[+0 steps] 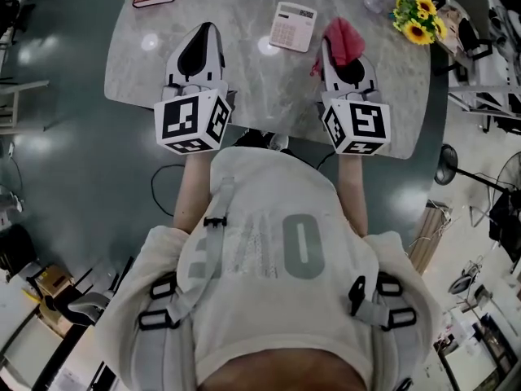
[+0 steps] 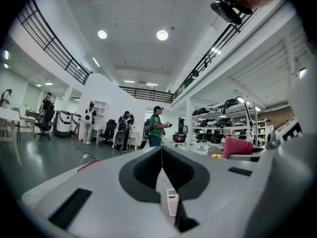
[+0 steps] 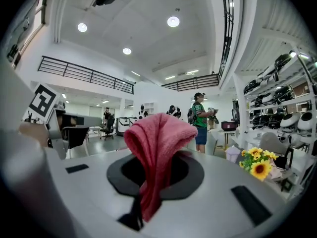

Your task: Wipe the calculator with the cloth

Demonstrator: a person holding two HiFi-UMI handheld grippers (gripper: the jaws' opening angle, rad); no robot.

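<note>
The calculator (image 1: 293, 26) lies loose on the counter (image 1: 244, 88) ahead of you, your right hand-held gripper (image 1: 334, 55) clamped on the red cloth (image 1: 345, 39) just beside it and your left hand-held gripper (image 1: 207, 29) clenched empty, so wiping it unbraced could shove it across the smooth top.

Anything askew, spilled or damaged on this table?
Nothing stands out. The calculator lies flat on the table, with no damage that shows. The cloth sits bunched in the right gripper, which is shut on it. No spill shows.
</note>
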